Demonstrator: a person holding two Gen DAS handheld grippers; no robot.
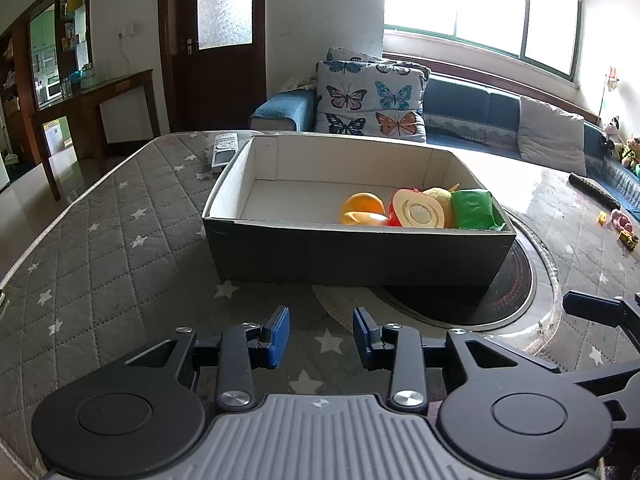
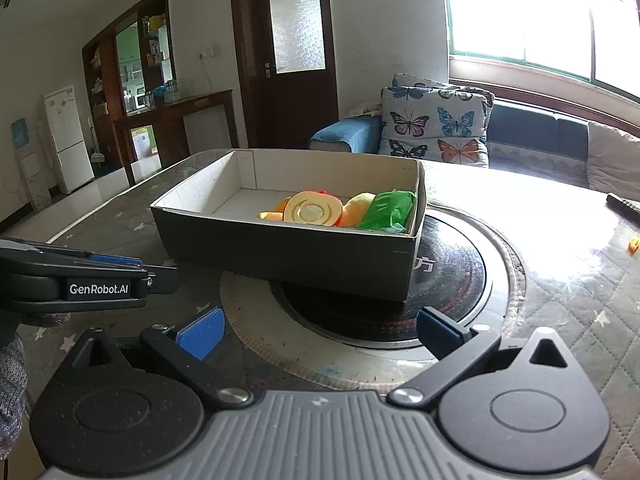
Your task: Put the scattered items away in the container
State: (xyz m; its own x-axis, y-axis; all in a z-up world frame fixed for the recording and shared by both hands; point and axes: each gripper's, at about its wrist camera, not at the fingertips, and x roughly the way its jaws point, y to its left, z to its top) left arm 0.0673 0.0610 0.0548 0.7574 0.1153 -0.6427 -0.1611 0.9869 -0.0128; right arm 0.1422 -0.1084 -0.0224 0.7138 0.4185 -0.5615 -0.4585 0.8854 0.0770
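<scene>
A dark cardboard box [image 1: 356, 254] with a white inside stands on the table, partly over a round black hob [image 1: 512, 292]. In its right end lie an orange toy fruit [image 1: 362, 202], a halved red fruit [image 1: 418, 212], a yellow piece [image 1: 440, 196] and a green packet [image 1: 474, 208]. The box [image 2: 280, 256] and the same items, such as the green packet [image 2: 386, 210], show in the right wrist view. My left gripper [image 1: 321, 338] is open and empty, short of the box. My right gripper [image 2: 320, 332] is open wide and empty over the hob's near rim.
A grey remote [image 1: 224, 148] lies behind the box's left corner. A black remote [image 1: 594, 192] and small toys [image 1: 622, 224] lie far right on the quilted star-patterned cover [image 1: 120, 248]. A sofa with butterfly cushions [image 1: 370, 98] stands beyond the table. The left gripper's side [image 2: 80, 280] shows at left.
</scene>
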